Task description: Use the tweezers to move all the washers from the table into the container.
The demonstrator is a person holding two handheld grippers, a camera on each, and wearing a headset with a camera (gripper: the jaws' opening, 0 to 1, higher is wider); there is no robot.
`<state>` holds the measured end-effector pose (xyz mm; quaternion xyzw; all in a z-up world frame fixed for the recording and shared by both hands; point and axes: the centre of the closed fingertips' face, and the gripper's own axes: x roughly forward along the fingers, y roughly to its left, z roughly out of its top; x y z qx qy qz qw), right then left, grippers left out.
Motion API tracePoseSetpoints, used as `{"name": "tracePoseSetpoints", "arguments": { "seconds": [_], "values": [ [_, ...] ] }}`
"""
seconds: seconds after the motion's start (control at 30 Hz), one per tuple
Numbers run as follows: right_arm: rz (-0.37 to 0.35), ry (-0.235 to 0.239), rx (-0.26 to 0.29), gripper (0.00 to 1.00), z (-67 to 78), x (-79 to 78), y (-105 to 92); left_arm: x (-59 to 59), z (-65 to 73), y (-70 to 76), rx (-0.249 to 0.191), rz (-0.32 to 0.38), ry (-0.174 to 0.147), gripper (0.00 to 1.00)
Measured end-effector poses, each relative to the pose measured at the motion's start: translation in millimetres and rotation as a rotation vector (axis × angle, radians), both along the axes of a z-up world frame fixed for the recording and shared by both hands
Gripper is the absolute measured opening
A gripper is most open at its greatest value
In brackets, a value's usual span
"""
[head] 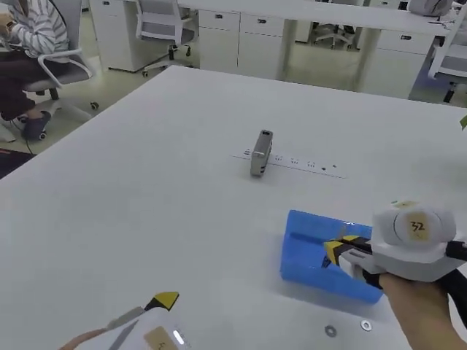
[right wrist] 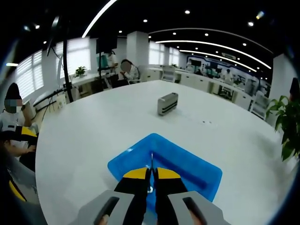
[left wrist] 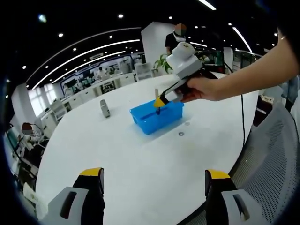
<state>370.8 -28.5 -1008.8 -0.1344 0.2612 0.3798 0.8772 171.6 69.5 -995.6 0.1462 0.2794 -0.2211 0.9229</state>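
A blue container (head: 303, 277) sits on the white table (head: 160, 197), front right. My right gripper (head: 337, 252) hovers over it, shut on thin metal tweezers (right wrist: 151, 161) whose tips point down into the container (right wrist: 197, 171). I cannot tell whether the tips hold a washer. Two washers (head: 330, 331) (head: 365, 325) lie on the table in front of the container, also seen as washers (left wrist: 181, 133) (left wrist: 187, 123) beside the container (left wrist: 145, 125). My left gripper (left wrist: 150, 180) is low at the near left (head: 162, 301), open with nothing between its jaws, well away from the container.
A small grey metal box (head: 261, 153) stands at the table's middle, next to a flush socket strip (head: 310, 165). A person sits on a chair (head: 62, 69) beyond the table's far left edge. More desks and chairs stand behind.
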Motion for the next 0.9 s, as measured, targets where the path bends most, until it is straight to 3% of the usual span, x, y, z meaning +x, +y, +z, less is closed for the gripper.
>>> {"name": "tracePoseSetpoints", "arguments": {
  "seconds": [0.33, 0.43, 0.7, 0.9],
  "values": [
    [-0.011, 0.014, 0.021, 0.02, 0.7, -1.5, -1.6, 0.6, -0.2, 0.7, 0.006, 0.006, -0.006, 0.91],
    [-0.018, 0.010, 0.037, 0.02, 6.7, -2.0, -3.8, 0.7, 0.0, 0.7, 0.006, 0.005, -0.009, 0.91],
    [-0.036, -0.051, 0.128, 0.01, 48.5, -7.2, -10.4, 0.7, -0.8, 2.0, 0.021, 0.000, -0.016, 0.90],
    [-0.034, -0.072, 0.171, 0.01, 69.9, -17.8, -18.7, 0.2, -2.1, 2.7, 0.051, -0.002, -0.019, 0.88]
  ]
}}
